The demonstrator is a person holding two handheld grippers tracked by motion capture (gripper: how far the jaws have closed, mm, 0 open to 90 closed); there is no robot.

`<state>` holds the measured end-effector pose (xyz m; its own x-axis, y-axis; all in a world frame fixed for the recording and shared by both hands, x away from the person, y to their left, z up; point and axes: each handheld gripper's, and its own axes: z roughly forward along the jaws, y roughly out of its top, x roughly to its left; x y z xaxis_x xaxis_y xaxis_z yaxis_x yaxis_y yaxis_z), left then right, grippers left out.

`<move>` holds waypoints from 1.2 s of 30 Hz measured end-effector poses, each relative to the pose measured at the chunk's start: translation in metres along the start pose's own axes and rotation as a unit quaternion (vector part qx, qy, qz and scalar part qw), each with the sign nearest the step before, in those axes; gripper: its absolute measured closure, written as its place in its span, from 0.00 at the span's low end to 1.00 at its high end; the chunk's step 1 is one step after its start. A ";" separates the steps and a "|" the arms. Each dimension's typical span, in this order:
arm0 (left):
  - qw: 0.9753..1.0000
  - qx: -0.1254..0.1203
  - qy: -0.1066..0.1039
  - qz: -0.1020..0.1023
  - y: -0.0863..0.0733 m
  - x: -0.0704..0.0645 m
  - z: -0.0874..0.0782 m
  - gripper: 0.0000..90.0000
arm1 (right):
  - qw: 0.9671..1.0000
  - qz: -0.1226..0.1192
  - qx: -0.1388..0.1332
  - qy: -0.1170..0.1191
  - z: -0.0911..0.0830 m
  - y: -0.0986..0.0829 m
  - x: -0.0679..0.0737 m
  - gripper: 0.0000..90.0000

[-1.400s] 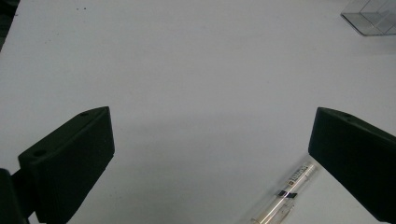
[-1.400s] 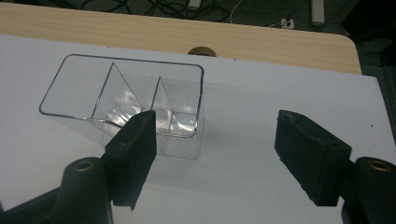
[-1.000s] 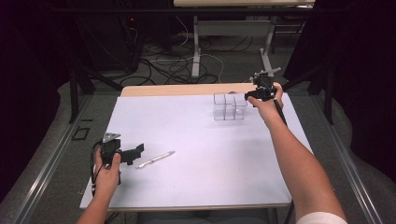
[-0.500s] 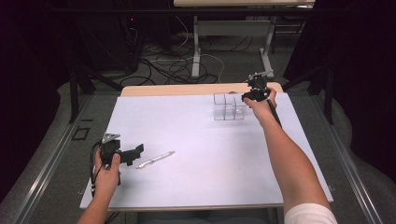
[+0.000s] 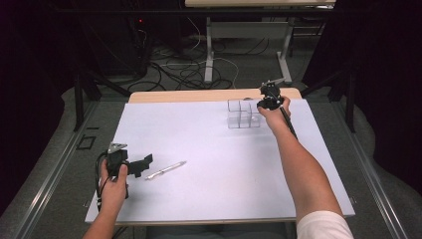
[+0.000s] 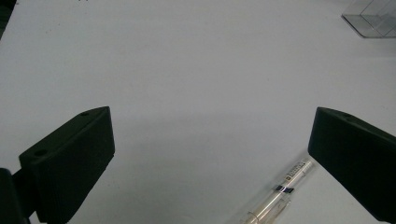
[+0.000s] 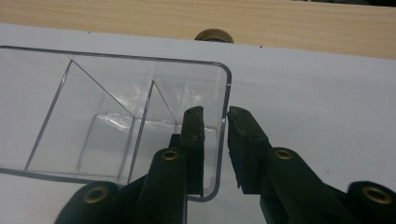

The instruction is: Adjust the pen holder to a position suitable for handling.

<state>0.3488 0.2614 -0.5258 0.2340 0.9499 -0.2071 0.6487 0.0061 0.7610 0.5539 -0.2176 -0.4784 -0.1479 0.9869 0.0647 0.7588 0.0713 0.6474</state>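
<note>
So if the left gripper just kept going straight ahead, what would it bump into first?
Probably the pen. It lies just ahead of the open left gripper, near the right-hand jaw. It sits off to one side, so the gripper might slide past over bare table.

The pen [image 6: 275, 196] has a small white label with tiny dark print at its two o'clock end, too small to read.

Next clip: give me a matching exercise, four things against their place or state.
Things:
1. pen
2. clear box
3. left gripper
4. right gripper

States:
A. jaws astride a thin wall
B. jaws wide apart, holding nothing
C. lying flat on the white sheet
D. divided into compartments, far side of the table

Pairs: 1-C, 2-D, 3-B, 4-A
</note>
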 end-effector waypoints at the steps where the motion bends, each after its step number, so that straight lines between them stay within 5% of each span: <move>1: 1.000 0.000 0.000 0.000 0.000 0.000 0.000 0.01 | 1.000 -0.001 -0.003 -0.003 0.001 0.000 0.001 0.87; 9: 1.000 0.000 -0.002 -0.002 0.000 -0.001 0.000 0.01 | 1.000 0.000 -0.002 -0.023 0.001 0.000 0.002 0.96; 17: 1.000 0.000 -0.003 -0.001 -0.001 0.000 0.001 0.01 | 0.999 0.034 0.004 -0.018 -0.001 0.000 0.003 0.98; 29: 1.000 0.005 -0.004 0.006 0.001 -0.002 0.002 0.01 | 0.999 0.015 0.019 -0.030 -0.014 -0.006 0.011 0.99; 36: 1.000 0.002 -0.010 0.010 0.002 -0.004 0.003 0.01 | 1.000 0.002 0.022 -0.013 -0.027 -0.019 0.017 0.98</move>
<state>0.3507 0.2566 -0.5254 0.2600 0.9437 -0.2043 0.6472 -0.0134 0.7622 0.5198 -0.2061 -0.4685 -0.1283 0.9906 0.0478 0.7873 0.0724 0.6123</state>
